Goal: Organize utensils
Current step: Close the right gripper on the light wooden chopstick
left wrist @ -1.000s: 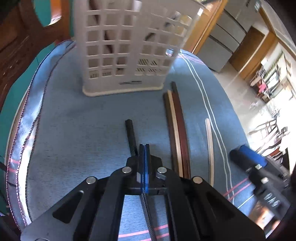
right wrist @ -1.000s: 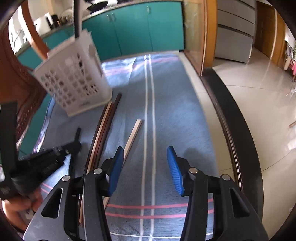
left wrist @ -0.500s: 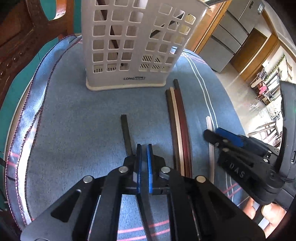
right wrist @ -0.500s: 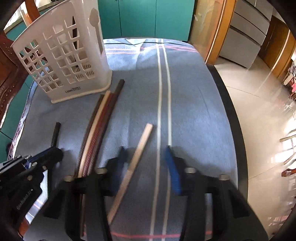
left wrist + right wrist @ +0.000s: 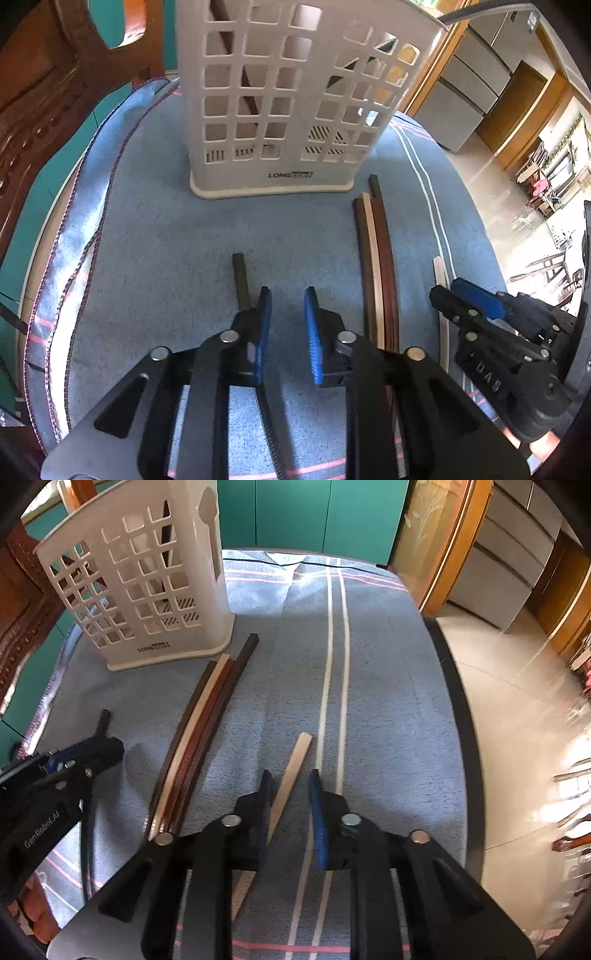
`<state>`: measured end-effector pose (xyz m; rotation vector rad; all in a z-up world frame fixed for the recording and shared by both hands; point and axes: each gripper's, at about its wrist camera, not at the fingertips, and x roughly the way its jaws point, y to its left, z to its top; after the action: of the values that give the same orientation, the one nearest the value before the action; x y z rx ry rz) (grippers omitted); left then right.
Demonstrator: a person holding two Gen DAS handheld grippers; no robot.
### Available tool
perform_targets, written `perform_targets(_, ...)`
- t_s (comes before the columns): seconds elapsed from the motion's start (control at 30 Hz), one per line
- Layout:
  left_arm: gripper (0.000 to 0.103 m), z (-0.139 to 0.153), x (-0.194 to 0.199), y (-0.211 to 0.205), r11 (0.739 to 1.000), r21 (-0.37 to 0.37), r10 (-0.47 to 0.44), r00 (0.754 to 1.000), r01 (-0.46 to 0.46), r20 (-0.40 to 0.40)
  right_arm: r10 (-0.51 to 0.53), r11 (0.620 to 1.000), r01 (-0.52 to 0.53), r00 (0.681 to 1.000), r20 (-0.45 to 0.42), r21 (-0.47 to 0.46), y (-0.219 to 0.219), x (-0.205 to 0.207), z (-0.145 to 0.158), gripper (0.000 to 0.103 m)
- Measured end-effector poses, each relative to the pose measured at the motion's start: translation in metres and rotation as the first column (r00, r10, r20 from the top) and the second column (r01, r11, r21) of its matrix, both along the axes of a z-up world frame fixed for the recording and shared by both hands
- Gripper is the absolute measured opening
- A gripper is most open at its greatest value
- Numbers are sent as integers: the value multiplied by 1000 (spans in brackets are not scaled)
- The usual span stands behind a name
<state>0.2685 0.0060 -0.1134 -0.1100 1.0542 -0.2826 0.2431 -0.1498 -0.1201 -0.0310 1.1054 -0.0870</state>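
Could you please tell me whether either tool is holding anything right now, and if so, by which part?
Nothing is held. The left tool is opening over bare cloth; the right tool is opening astride the pale chopstick, not pressing it.

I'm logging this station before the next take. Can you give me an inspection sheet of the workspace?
Surface: blue cloth with white stripes.
Job's things: white utensil basket upright, sticks inside; bundle of four chopsticks; pale chopstick; black chopstick.
Clutter: nothing seen.
Grippers: left gripper opening, nothing between fingers; right gripper opening, pale chopstick between fingers.
Cables: grey cable above basket.
Surroundings: teal cabinets, wooden chair.
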Motion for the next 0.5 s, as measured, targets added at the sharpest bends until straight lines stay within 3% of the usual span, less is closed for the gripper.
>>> perform_targets(0.07,28,1,0,-3,1000,6,-6,1000,6,2,-1,1000,1,1000,2,-19,1,-1,0,33)
perform_targets(0.5,30,4,0,-10,999,49,-24,999,23,21,-22,1000,22,1000,1,-22,1,-3,1,34)
